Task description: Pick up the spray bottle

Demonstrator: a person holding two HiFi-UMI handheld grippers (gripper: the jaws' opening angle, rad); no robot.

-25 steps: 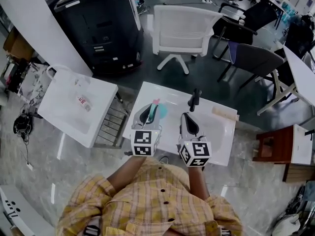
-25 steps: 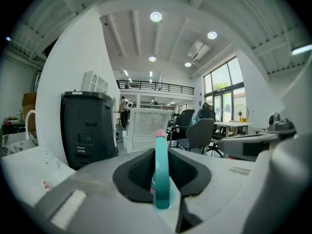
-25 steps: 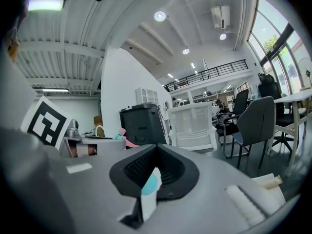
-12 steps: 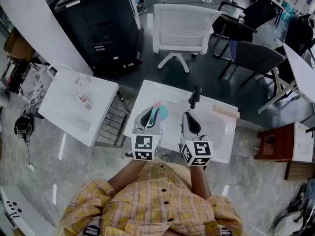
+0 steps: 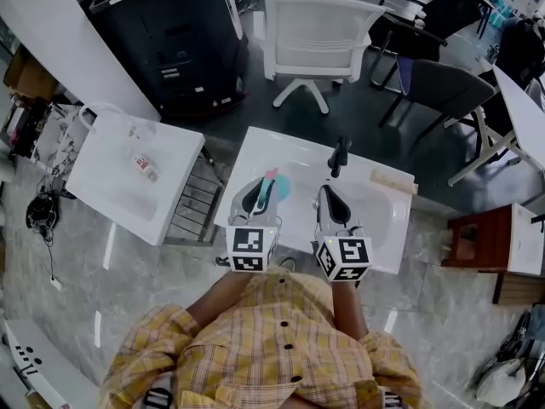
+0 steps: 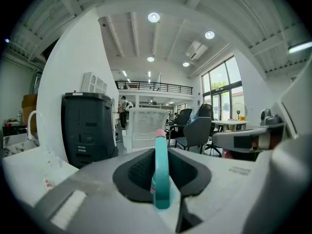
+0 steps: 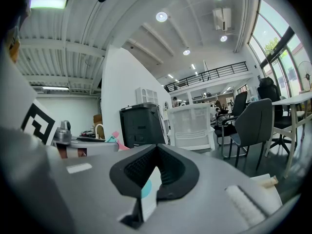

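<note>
left gripper (image 5: 258,196) is clamped partway closed on the teal spray bottle (image 6: 160,172), low in the middle of the left gripper view. in the head view it hangs mid-frame over the white table (image 5: 379,220). its small label is unreadable. its long axis runs straight up the frame, pink tip on top. right gripper (image 5: 326,196) is slightly parted and empty.

open office; swivel chairs (image 5: 317,32), desks (image 5: 521,122)
</note>
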